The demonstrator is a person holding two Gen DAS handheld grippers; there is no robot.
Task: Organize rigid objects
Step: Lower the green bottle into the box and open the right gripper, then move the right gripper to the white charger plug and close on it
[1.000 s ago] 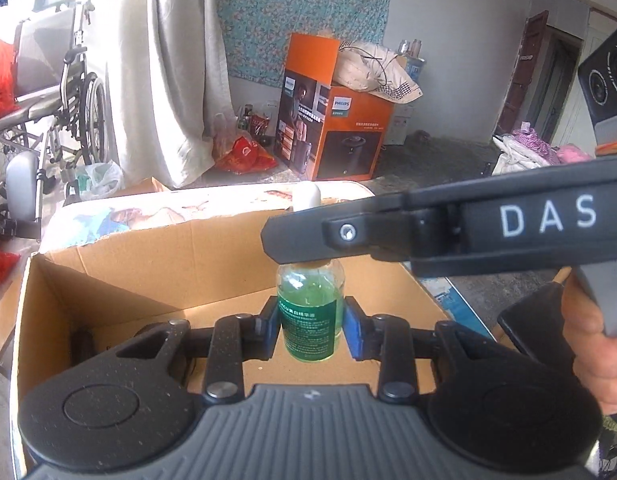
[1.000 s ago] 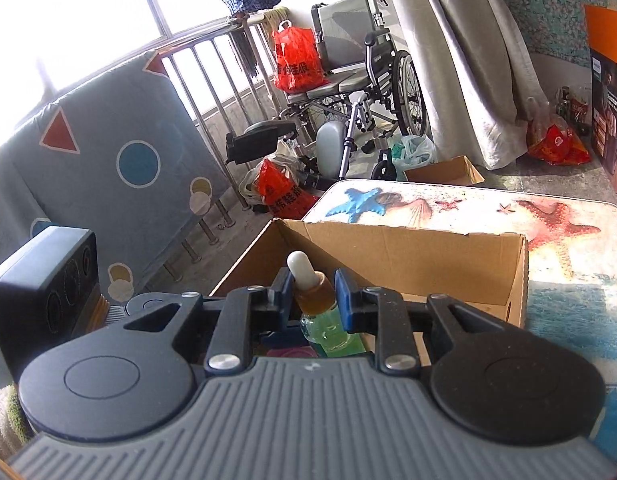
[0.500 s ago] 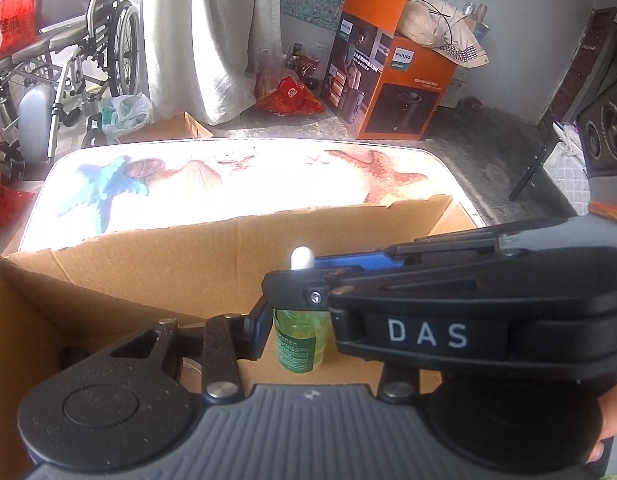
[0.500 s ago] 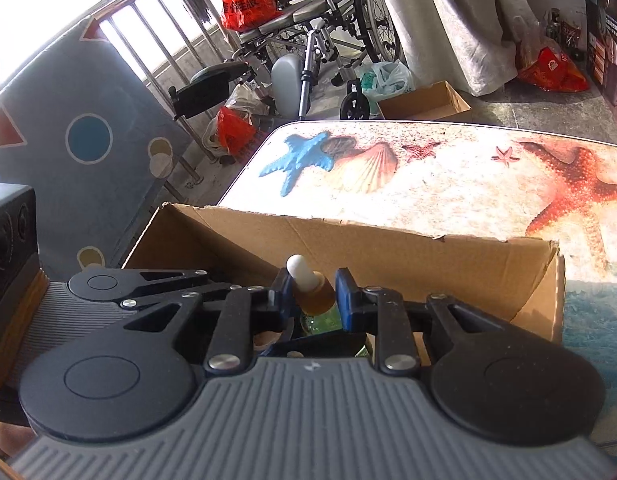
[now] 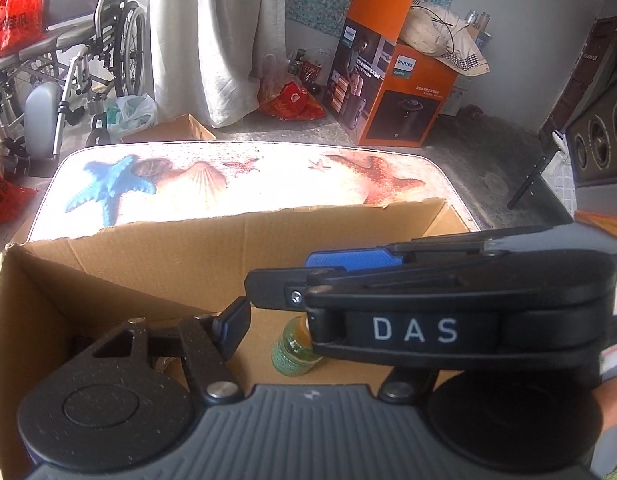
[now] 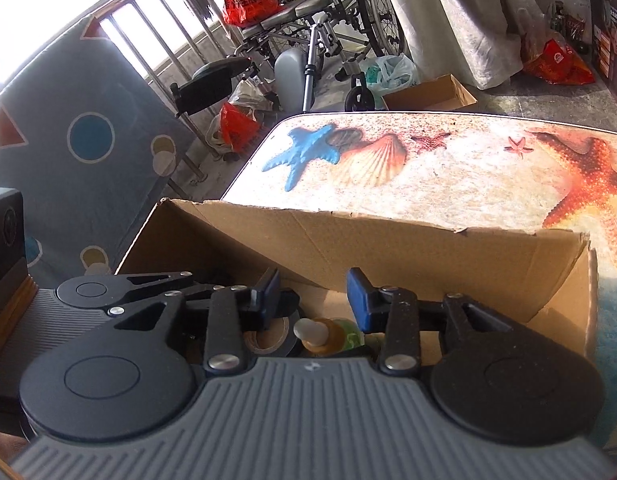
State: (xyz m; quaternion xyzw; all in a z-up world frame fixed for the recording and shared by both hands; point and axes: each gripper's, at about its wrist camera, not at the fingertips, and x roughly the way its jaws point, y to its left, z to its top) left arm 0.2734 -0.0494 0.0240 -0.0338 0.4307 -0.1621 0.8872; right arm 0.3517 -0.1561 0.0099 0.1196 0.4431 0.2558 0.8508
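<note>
Your right tongs [image 6: 312, 292] stand spread wide, gripping nothing, with both blue pads clear of the dropper bottle [image 6: 328, 334]. The bottle stands on the floor of the cardboard box [image 6: 388, 248], below and between the two fingers, its white dropper cap and amber neck pointing up toward the camera. Just left of it, under your right tongs' left finger, lies a roll of black tape [image 6: 268, 336].

From your left wrist view, the same bottle [image 5: 294, 350] shows green liquid and sits ahead of your left tongs [image 5: 304, 320], a little right of the left pad [image 5: 234, 330]. That pad is well clear of the bottle. The right finger is hidden behind the body of your right tongs [image 5: 448, 312], which crosses in from the right, so I cannot tell how far your left tongs are spread.

The box rests on the bench [image 5: 268, 176] with its starfish and shell print, which stretches beyond the box's far wall.
</note>
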